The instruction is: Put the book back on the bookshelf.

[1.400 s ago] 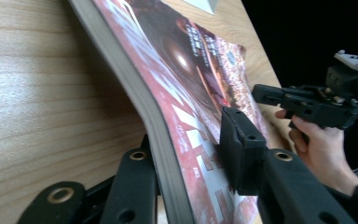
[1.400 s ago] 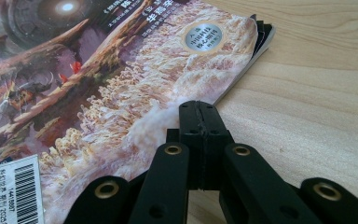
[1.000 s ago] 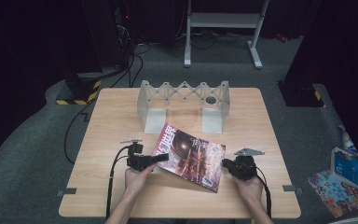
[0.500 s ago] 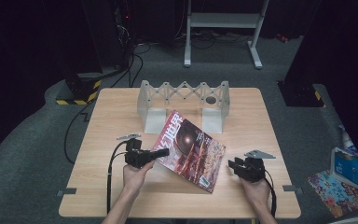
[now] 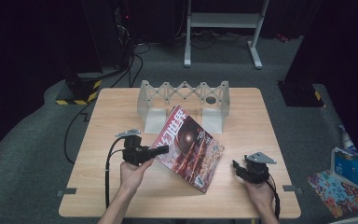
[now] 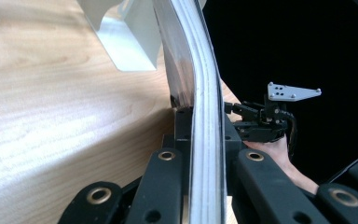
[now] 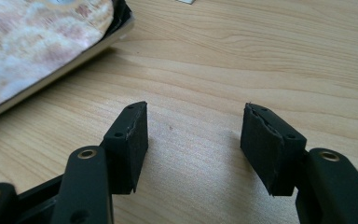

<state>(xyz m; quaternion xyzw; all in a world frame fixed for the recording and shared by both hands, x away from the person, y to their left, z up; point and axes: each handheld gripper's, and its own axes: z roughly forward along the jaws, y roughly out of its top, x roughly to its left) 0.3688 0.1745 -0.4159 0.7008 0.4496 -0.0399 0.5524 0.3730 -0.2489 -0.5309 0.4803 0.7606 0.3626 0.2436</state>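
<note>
Two grippers | left gripper clamps magazine | right gripper spread, low

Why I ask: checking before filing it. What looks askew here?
The magazine lies tilted, one edge lifted off the table and bowed where the left hand-held gripper clamps it. The rack stands straight.

Wooden table with white folding rack and magazine.

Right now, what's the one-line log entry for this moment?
left tongs: shut on magazine edge | right tongs: open, apart from magazine | magazine: tilted near rack | table
</note>
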